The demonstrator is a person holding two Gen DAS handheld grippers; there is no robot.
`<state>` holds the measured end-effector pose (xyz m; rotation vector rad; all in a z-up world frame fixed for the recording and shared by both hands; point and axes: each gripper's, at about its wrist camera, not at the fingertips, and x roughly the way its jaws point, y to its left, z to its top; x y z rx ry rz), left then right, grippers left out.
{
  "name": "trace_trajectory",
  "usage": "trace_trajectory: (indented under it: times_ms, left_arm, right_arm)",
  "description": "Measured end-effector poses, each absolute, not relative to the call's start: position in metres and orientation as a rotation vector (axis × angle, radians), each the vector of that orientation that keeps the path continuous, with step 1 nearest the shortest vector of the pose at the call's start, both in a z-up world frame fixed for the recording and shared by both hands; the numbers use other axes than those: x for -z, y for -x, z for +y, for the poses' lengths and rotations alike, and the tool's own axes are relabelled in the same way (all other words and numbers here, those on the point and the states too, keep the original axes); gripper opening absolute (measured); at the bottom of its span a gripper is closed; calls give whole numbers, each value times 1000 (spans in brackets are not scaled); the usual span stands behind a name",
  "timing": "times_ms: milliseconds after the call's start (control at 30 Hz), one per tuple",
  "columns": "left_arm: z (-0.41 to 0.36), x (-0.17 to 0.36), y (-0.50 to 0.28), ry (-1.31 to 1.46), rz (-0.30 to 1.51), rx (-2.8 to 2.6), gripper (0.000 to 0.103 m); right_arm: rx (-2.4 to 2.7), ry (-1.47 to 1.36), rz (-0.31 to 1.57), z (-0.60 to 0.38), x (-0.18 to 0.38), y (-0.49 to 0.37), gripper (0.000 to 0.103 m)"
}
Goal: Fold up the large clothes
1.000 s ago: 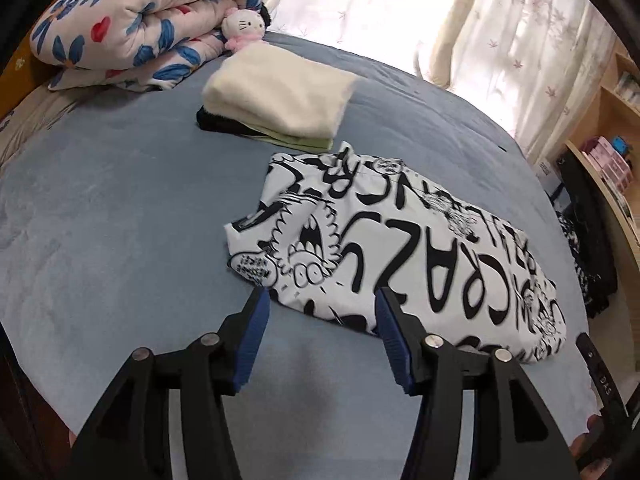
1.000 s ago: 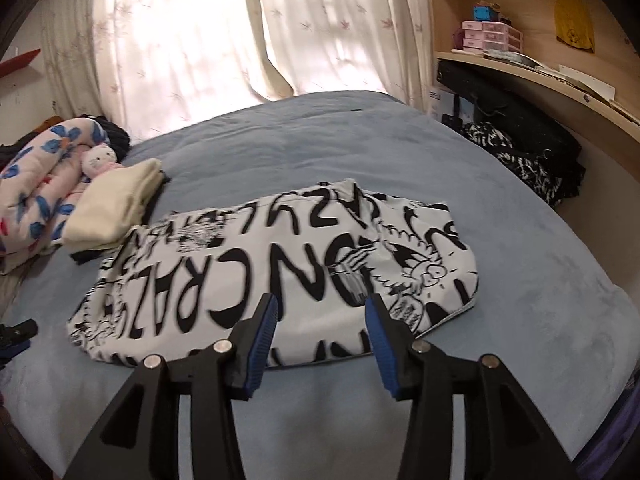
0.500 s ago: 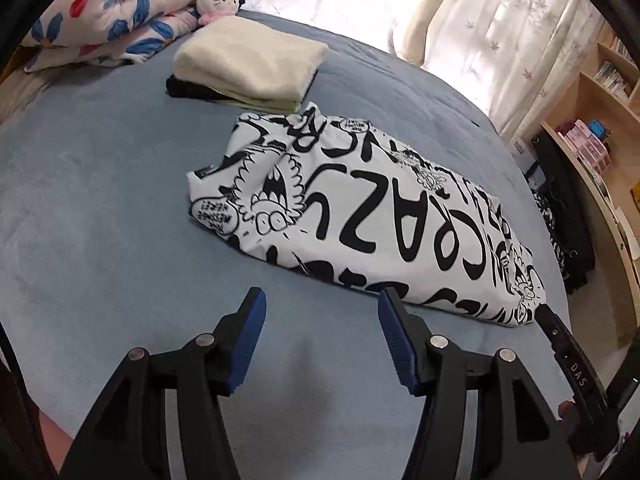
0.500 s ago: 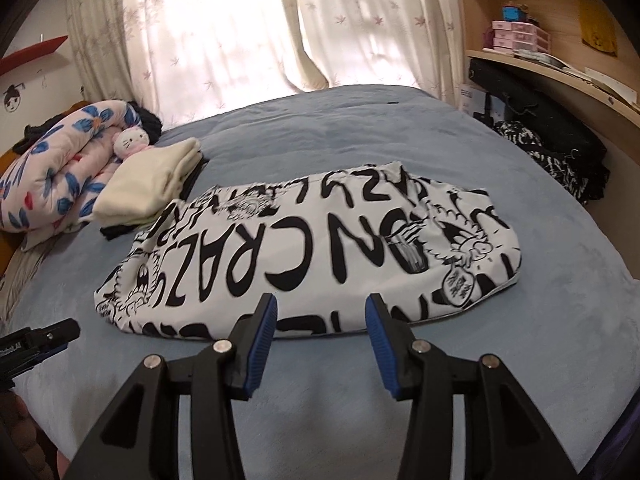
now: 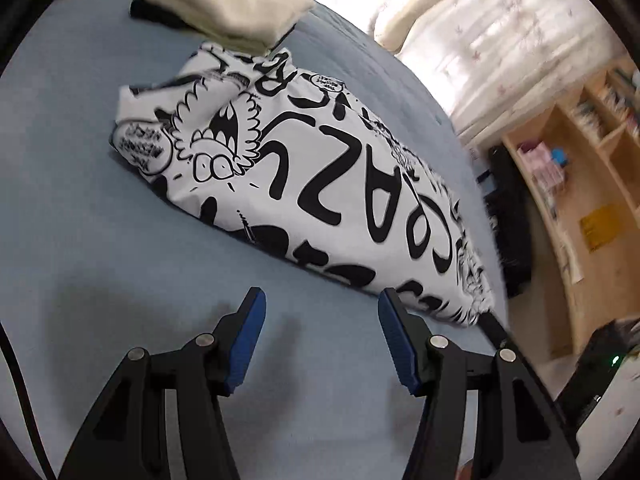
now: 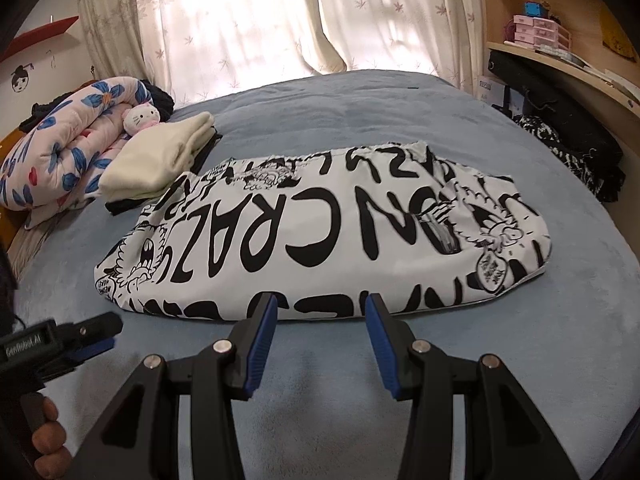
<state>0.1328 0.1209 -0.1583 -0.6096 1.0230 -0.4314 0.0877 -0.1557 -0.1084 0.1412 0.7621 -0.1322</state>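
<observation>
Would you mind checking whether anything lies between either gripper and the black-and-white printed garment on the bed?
Nothing visible does: only bare blue bedspread separates the left gripper and right gripper from the printed garment.

I am seeing a matt white cotton-like garment with black lettering [image 6: 320,236] lying on a soft, napped blue-grey bedspread [image 6: 400,120]; I am looking past 2 matt black plastic grippers with ribbed blue pads [image 6: 260,344].

Blue-grey bed [image 6: 400,120], black-and-white printed garment [image 6: 320,240] folded at centre, cream folded stack [image 6: 160,156] beside it, floral quilt [image 6: 60,148] at edge
</observation>
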Motion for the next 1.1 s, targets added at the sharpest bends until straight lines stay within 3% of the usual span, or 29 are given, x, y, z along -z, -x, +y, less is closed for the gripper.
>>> trace_trajectory:
  times_ms: [367, 667, 700, 733, 800, 933, 1000, 1100]
  left_arm:
    - [143, 225, -220, 805, 1032, 386, 57]
    - [141, 224, -281, 828, 1023, 380, 56]
    - [141, 221, -282, 837, 1006, 374, 44]
    - [141, 217, -282, 819, 984, 361, 19]
    - [138, 203, -281, 752, 937, 351, 11]
    - [121, 166, -271, 631, 835, 330, 7]
    - [102, 139, -263, 532, 762, 333, 7]
    - [63, 102, -251, 394, 673, 377, 7]
  right_arm:
    - [98, -153, 776, -155, 129, -117, 46]
    - [94, -112, 759, -153, 127, -157, 46]
    - [95, -100, 740, -154, 122, -164, 46]
    - [92, -85, 719, -154, 117, -174, 44]
    - [87, -45, 692, -153, 110, -197, 37]
    - [44, -12, 762, -150, 129, -242, 20]
    - [-11, -61, 898, -150, 163, -260, 17]
    - [-8, -56, 910, -152, 192, -260, 17]
